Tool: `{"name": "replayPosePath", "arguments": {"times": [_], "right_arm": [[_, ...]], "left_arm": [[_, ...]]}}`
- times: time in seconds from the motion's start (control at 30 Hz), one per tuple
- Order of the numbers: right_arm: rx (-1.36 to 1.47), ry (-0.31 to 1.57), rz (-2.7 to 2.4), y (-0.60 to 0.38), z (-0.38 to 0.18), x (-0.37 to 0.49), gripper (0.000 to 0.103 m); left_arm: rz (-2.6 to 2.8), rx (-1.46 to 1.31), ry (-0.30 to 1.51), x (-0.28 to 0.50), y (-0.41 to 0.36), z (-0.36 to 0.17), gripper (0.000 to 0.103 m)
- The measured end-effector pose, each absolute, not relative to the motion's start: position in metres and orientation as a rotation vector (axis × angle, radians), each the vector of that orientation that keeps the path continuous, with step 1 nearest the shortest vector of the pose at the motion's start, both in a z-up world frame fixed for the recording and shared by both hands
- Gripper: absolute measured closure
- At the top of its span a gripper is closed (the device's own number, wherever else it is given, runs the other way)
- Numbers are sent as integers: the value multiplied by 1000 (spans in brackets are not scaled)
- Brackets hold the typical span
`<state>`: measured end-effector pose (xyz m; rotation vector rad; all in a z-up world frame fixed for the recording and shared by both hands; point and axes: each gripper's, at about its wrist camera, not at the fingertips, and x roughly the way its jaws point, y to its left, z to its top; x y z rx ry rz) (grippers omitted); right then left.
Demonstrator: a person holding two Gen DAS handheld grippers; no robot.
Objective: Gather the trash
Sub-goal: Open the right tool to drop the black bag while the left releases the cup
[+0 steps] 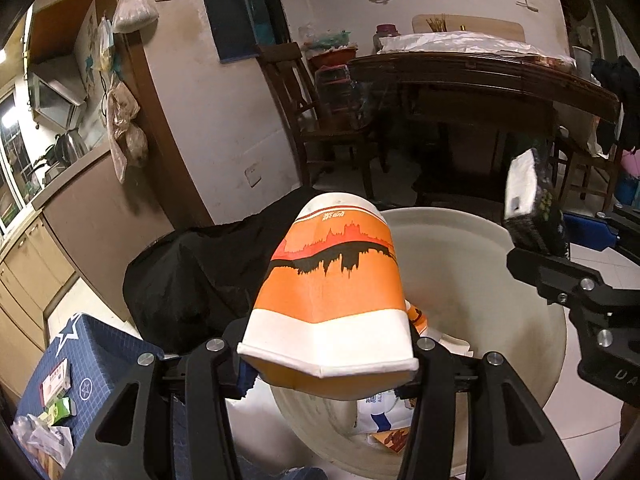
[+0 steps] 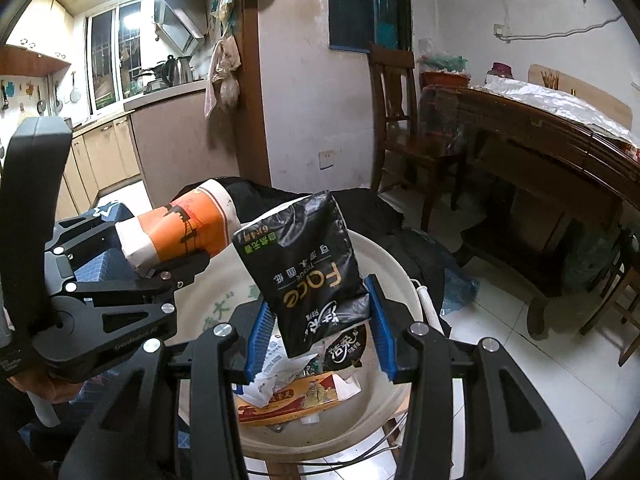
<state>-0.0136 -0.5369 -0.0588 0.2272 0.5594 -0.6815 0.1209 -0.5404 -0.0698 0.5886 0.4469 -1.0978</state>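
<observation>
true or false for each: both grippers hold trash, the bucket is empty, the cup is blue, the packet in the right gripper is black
1. Both grippers hold trash. True: the left gripper pinches an orange paper cup, and the right gripper has a tissue packet between its pads.
2. The white bucket is empty. False: wrappers and a flattened carton already lie inside.
3. The cup is blue. False: it is orange and white with a black skyline print.
4. The packet in the right gripper is black. True.
</observation>
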Motion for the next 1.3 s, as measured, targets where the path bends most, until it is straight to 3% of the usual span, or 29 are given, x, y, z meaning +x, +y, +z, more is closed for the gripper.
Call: {"name": "replayPosePath", "arguments": {"times": [0.13, 0.93, 1.3], "right_arm": [[211, 587, -698, -539, -61, -11, 47], [235, 566, -710, -543, -63, -24, 47], [266, 521, -724, -542, -61, -39, 47]], "left_arm": [[-1090, 605, 430, 117, -542, -72, 41], [-1103, 578, 405, 112, -539, -68, 37], [-1410, 362, 448, 123, -509, -54, 36]]}}
